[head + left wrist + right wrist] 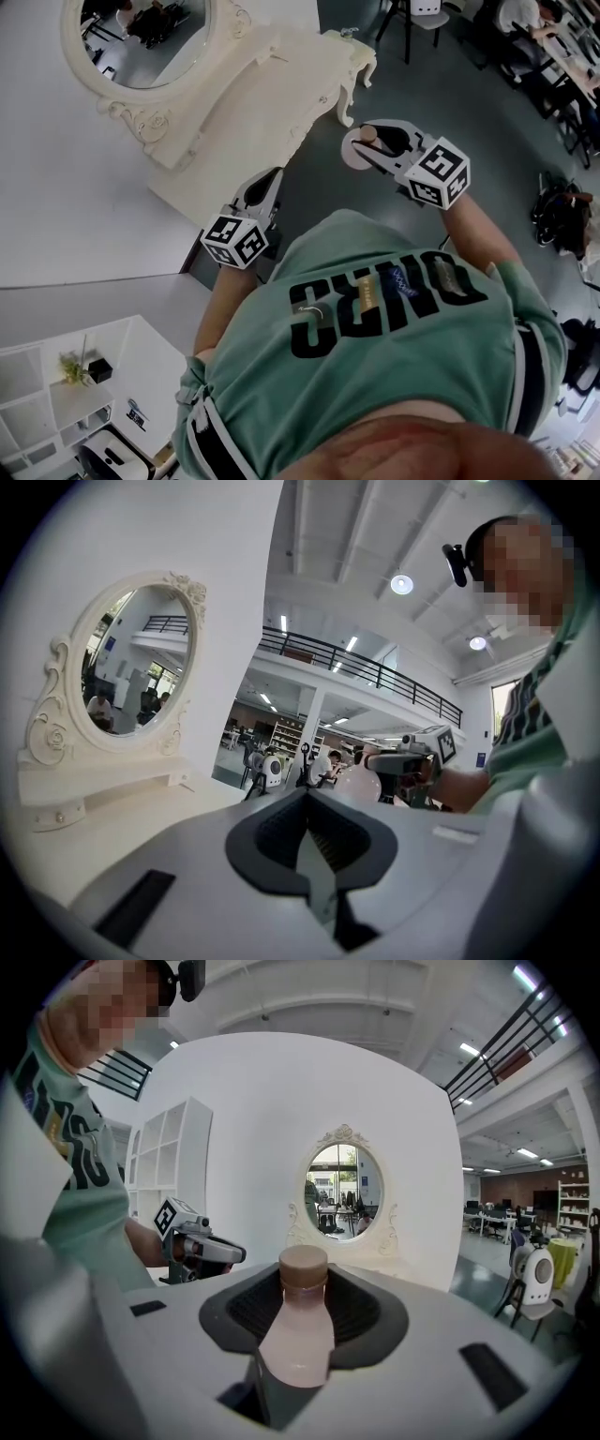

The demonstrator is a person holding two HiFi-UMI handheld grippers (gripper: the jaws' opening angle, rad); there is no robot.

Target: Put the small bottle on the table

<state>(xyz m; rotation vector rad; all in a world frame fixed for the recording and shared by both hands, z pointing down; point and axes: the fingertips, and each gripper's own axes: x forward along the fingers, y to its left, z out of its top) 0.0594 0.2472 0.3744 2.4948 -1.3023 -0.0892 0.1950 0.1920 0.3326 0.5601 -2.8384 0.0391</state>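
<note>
One small bottle (298,1335) clamped in the right hand-held gripper (364,150), jaws part-closed on its body, cap toward the fingertips. Left hand-held gripper (309,841) shut, empty. Carrying step, probably: bench (291,75) ahead, not yet reached. Calls next for reaching forward, setting base down, releasing.

Place: an open-plan office or robotics lab hall, with a mock home corner staged where I work.
Overhead: a high beamed ceiling with round lamps (401,584) and a railed mezzanine (375,672).
Work area: desks (502,1215) with seated people, open shelving (572,1202) and a white wheeled robot (536,1277) beside me.
Home corner: a cream dressing table (281,75), an oval mirror (343,1190), a white partition wall (253,1147) and a cubby shelf (173,1162).
Floor: plain grey (469,103).
</note>
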